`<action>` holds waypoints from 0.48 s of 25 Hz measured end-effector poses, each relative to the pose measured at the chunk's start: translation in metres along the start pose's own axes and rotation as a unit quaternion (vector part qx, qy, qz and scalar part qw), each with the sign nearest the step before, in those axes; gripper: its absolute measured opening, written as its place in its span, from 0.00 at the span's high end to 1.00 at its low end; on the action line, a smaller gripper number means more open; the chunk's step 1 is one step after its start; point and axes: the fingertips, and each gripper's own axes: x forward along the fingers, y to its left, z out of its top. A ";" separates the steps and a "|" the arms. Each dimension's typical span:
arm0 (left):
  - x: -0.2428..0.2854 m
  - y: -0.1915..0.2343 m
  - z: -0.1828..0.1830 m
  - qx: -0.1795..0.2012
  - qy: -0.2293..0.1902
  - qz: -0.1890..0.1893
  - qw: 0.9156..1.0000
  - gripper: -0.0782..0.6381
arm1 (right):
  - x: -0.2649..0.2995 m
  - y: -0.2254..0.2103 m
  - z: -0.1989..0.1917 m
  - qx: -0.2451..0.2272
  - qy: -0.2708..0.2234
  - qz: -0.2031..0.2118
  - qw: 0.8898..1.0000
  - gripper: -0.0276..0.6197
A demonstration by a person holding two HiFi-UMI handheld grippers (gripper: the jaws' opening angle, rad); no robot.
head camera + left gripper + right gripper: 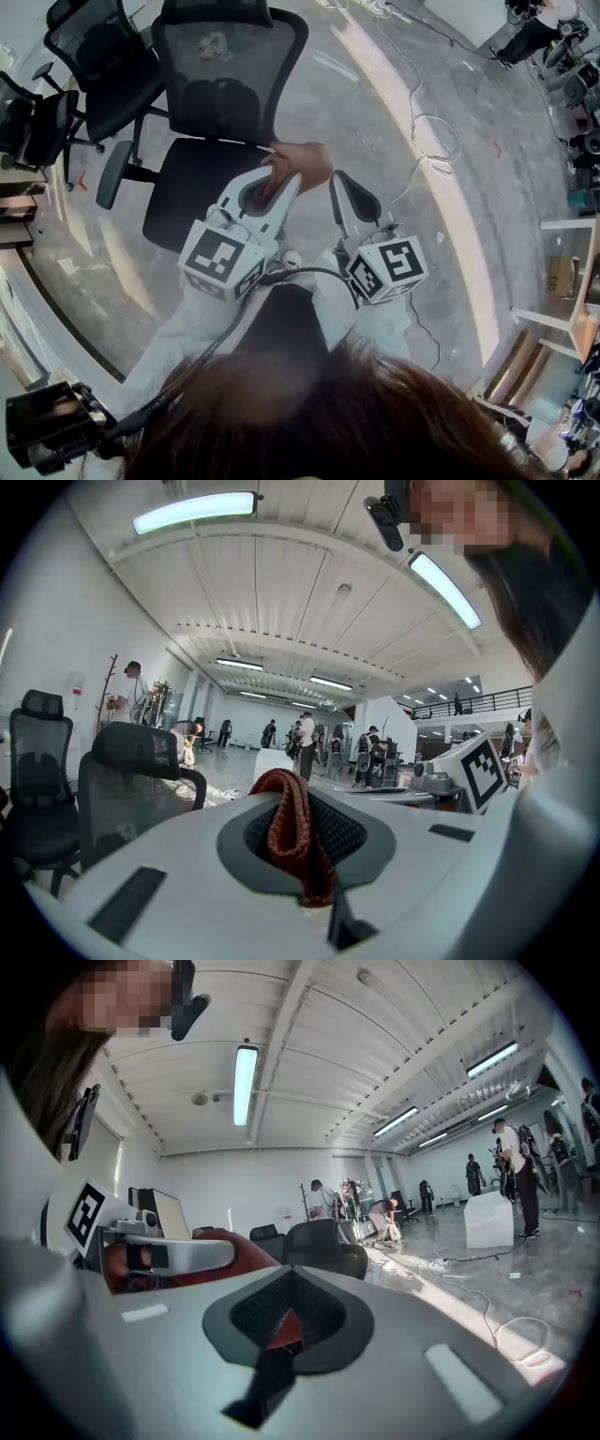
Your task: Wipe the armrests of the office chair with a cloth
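Facing a black mesh office chair [225,103] on a grey concrete floor [394,187], a person held two white grippers side by side over the seat's near right corner. The chair stood with its high back at the far side, and one padded armrest [112,173] jutted from its left, well apart from both tools. More black chairs [84,66] crowded the far left, and a white cable [431,141] looped across the floor to the right.

The left gripper [286,183] had its jaws clamped on the cloth [302,164], a rust-red knitted piece bunched into a thick fold that rose above the pads and trailed out past the tip, above the seat edge. The right gripper [337,183], just beside it, had its jaws drawn together. Only a sliver of red showed in the notch between its pads, and whether that was nipped could not be told.

Only the head view showed the seat, the armrest and each marker cube [225,255] from above. The gripper views alone opened on the long white hall, with ceiling strip lights [192,511], several people [305,747] at the far end and a white box [489,1220] on the floor. The left gripper view alone gave the cloth's ribbed weave.
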 end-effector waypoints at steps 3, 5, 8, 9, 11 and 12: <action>-0.003 -0.001 -0.001 0.000 0.000 0.000 1.000 0.86 | -0.002 0.002 -0.001 0.002 0.000 -0.001 1.000 0.96; -0.004 -0.001 -0.001 0.000 0.000 0.002 1.000 0.86 | -0.003 0.003 -0.001 0.004 -0.001 -0.001 1.000 0.96; -0.008 0.002 -0.002 -0.001 0.001 0.003 1.000 0.86 | -0.002 0.006 -0.002 0.005 -0.001 -0.001 1.000 0.96; -0.009 0.003 -0.003 -0.001 0.001 0.003 1.000 0.86 | -0.001 0.007 -0.003 0.005 -0.001 -0.001 1.000 0.96; -0.012 0.004 -0.005 -0.002 0.001 0.003 1.000 0.86 | -0.001 0.009 -0.005 0.005 -0.001 -0.002 1.000 0.96; -0.013 0.004 -0.006 -0.002 0.001 0.003 1.000 0.86 | -0.001 0.010 -0.007 0.005 -0.001 -0.002 1.000 0.96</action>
